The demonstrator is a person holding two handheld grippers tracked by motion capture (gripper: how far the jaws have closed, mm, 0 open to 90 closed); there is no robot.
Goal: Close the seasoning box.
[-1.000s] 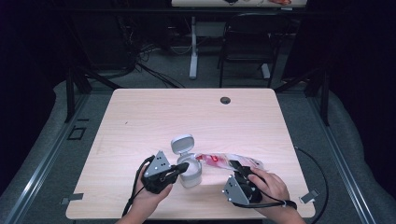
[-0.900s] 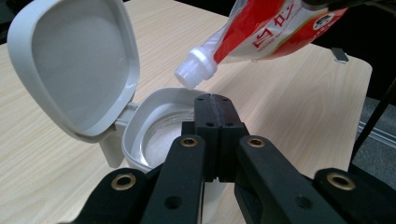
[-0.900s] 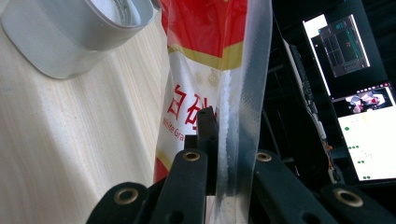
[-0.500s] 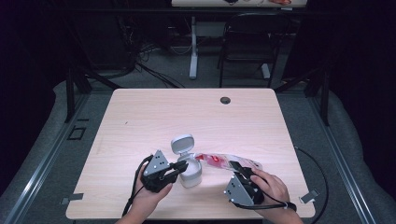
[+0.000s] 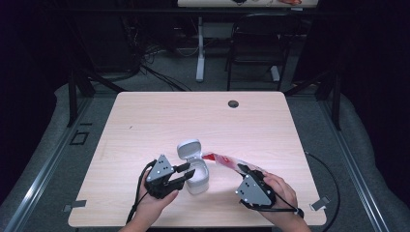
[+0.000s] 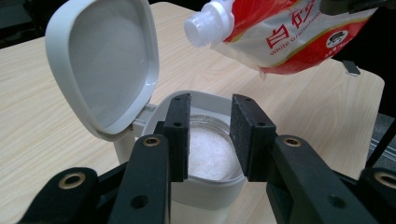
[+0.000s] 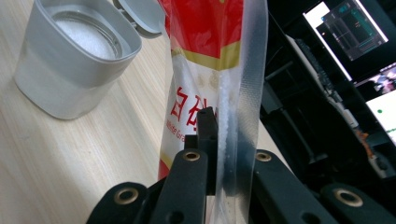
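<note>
Left gripper view: my left gripper (image 6: 210, 140) has just been opening, jaws partly apart before the sugar jar (image 6: 205, 186), holding nothing. My right gripper (image 7: 217, 140) clamps the sugar pouch (image 7: 205, 56).

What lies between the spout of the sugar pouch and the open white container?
Nothing: the left gripper view shows only air and bare wooden table between the red-and-white sugar pouch and the white plastic container.
</note>
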